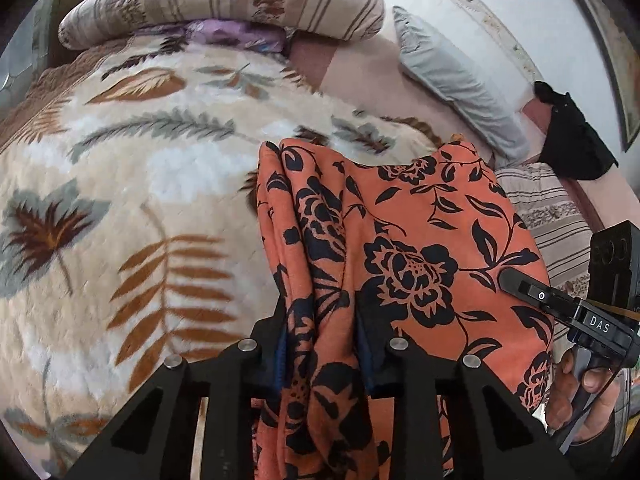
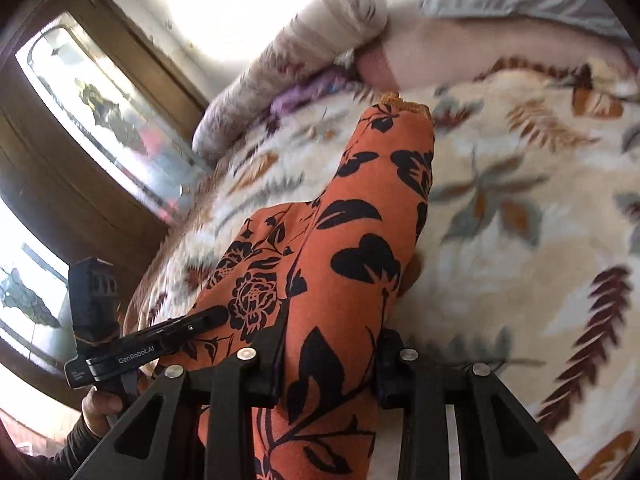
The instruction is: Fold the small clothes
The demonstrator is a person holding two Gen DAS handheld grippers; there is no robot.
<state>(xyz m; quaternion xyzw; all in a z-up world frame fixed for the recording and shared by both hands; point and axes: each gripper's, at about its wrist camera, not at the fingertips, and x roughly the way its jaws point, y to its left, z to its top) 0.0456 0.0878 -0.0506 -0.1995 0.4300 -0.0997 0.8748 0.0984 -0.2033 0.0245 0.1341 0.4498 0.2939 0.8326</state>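
The bed (image 1: 120, 208) fills both views and is covered by a cream plush blanket printed with brown and grey leaves (image 2: 520, 240). At the bed's far edge lies a rolled beige striped quilt (image 1: 224, 4), with a patch of purple cloth (image 1: 236, 36) showing just beneath it. A pale grey pillow (image 1: 452, 76) rests along the pink sheet near the white wall, and a black cloth item (image 1: 576, 136) sits at the bed's right edge in the left wrist view. A wooden-framed window (image 2: 100, 120) appears beyond the bed's left side in the right wrist view.

The orange garment with a black floral print (image 1: 400, 248) is raised above the blanket and hangs between the two tools, with its far end still near the bed surface around the middle of the bed.

The left tongs (image 1: 322, 344) are narrowed onto a bunched fold of the garment; the fabric fills the gap and both pads press on it. The right tongs (image 2: 332, 360) are likewise closed down on a gathered section of the same garment (image 2: 352, 264), the fabric draping forward from the grip. Each tool is visible in the other's view, at the garment's opposite side, with fingers of the holding hand (image 1: 576, 384) wrapped around its handle.
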